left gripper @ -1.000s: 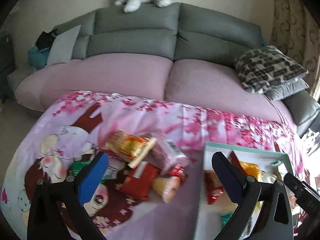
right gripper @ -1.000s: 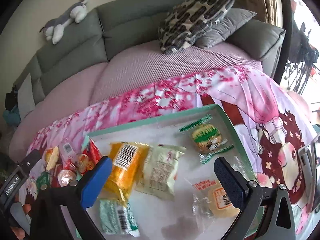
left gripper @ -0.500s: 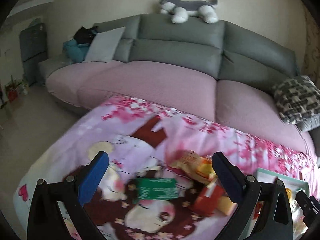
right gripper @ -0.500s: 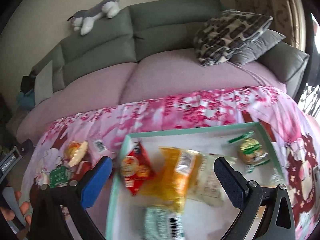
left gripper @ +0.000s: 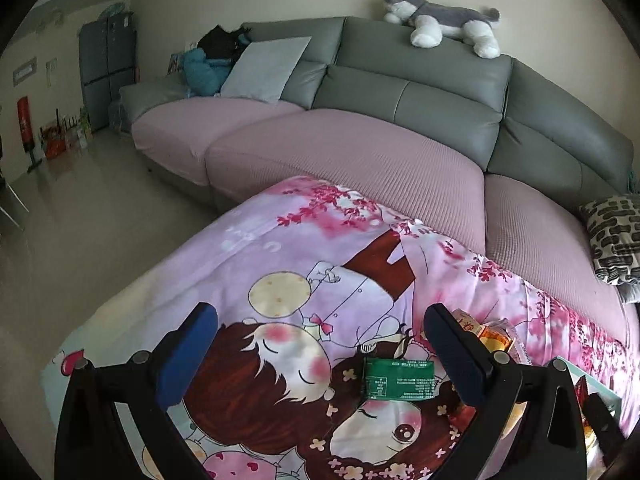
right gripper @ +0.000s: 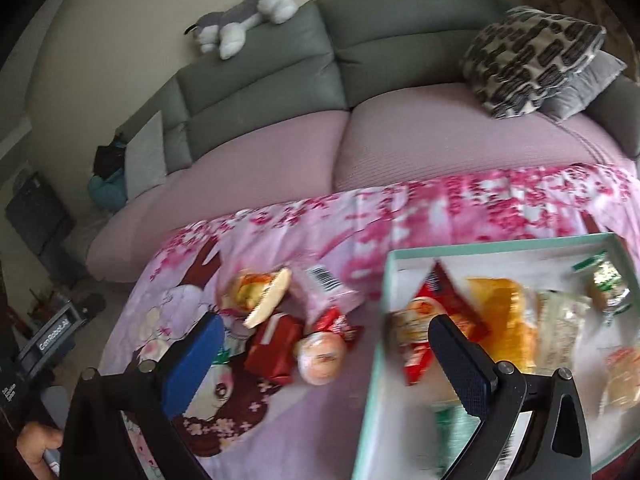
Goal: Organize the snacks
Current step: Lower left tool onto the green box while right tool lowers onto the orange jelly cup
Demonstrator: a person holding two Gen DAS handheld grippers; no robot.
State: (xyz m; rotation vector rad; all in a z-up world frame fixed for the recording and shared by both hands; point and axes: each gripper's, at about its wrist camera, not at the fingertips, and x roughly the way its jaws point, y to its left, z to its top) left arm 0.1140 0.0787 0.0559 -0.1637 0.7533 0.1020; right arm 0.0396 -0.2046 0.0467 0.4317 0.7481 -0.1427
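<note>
My left gripper (left gripper: 320,344) is open and empty above the cartoon-print cloth; a green snack packet (left gripper: 398,378) lies flat between its fingers, nearer the right one. An orange packet (left gripper: 494,336) shows behind the right finger. My right gripper (right gripper: 324,356) is open and empty above a loose pile on the cloth: a red packet (right gripper: 274,346), a round peach-coloured snack (right gripper: 322,356), a pink packet with a barcode (right gripper: 328,292) and a yellow-orange packet (right gripper: 256,292). The mint-rimmed white tray (right gripper: 378,344) at right holds several packets, among them a red one (right gripper: 434,300).
A grey and pink sofa (left gripper: 360,148) runs behind the table, with a plush husky (left gripper: 440,20) on its back and a patterned cushion (right gripper: 528,56) at right. Bare floor (left gripper: 80,232) lies left of the table. The left gripper's body (right gripper: 44,344) shows at the right wrist view's left edge.
Both grippers have swung left. The left one moved off the pile and tray to the green packet. The right one moved from over the tray to its left rim and the pile.
</note>
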